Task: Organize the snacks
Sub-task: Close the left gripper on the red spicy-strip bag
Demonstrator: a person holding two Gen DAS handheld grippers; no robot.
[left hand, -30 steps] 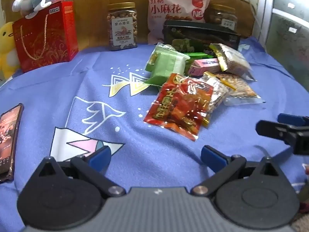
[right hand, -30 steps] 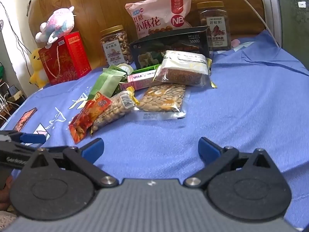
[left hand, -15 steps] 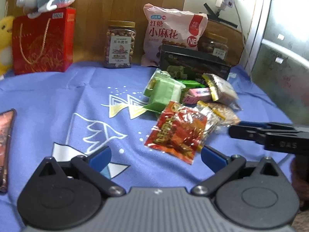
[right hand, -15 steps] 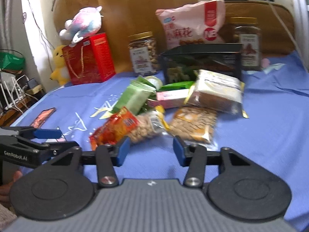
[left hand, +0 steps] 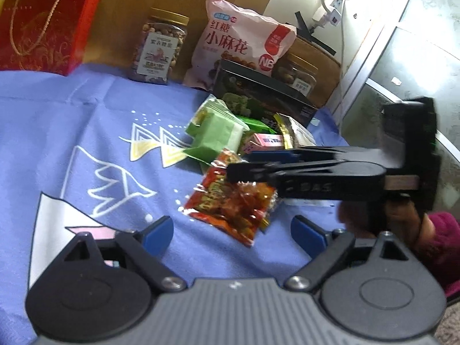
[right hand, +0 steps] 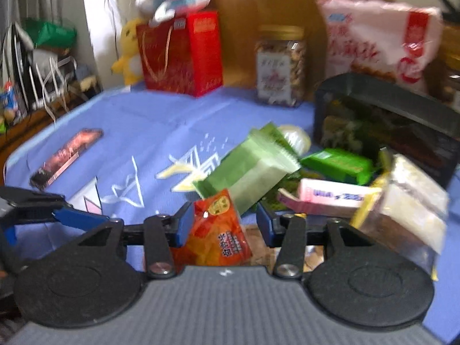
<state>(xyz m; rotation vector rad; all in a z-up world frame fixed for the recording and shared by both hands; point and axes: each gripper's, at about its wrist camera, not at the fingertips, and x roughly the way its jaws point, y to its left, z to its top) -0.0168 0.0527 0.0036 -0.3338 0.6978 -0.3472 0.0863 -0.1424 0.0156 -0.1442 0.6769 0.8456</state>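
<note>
1. Presently, left wrist view: left tongs gape empty at lower centre; right tongs reach over the red snack packet at centre.
2. Right wrist view: right tongs straddle the red snack packet, partly closed, not clamped, apparently lining up a grasp; it lies on the blue cloth.

Soft daylight; right wrist view blurred, perhaps motion; fisheye-bent edges.

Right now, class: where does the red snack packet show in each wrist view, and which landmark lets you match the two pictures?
Left wrist: red snack packet at centre, under the right gripper.
Right wrist: packet low centre, between the fingertips.
Shared landmark: red gift bag at the back.
</note>
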